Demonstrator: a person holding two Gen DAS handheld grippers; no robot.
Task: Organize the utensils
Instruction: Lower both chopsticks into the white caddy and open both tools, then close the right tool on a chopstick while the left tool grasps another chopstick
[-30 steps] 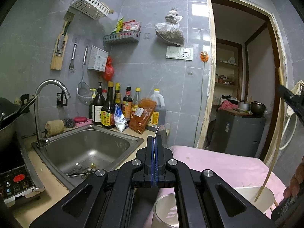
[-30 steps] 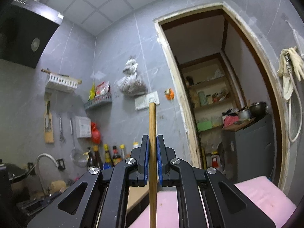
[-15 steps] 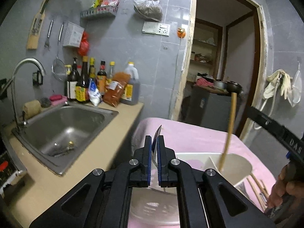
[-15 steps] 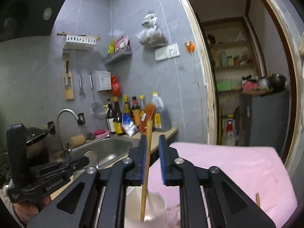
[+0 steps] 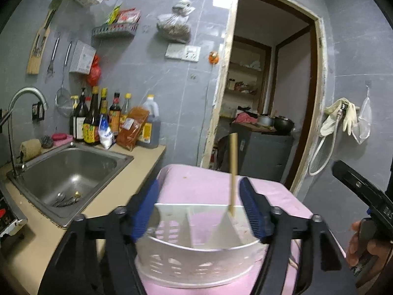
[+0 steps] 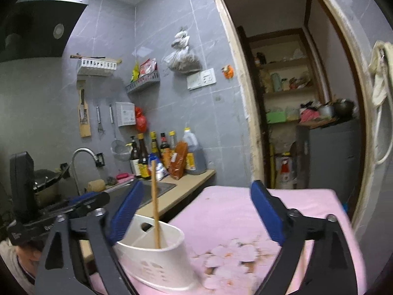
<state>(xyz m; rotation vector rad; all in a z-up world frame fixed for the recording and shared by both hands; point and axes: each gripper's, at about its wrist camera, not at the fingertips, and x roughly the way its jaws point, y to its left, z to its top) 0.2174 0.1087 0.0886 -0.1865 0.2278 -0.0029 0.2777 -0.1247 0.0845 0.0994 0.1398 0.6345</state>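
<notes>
Both grippers wide and empty; chopstick stands in the caddy.
Left gripper (image 5: 199, 211) jaws have just been opening, nothing between the pads; the white utensil caddy (image 5: 196, 258) sits directly below and ahead of it on the pink cloth (image 5: 196, 182). Right gripper (image 6: 194, 211) has likewise just opened, with the wooden chopstick (image 6: 155, 204) free by its left finger, long axis near upright in the caddy's right end compartment. More chopsticks seem to lie on the cloth right of the caddy, nearer the right hand.

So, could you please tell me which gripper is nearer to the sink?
Left. The left gripper hovers over the caddy on its sink side; the right gripper is farther over the pink cloth.
</notes>
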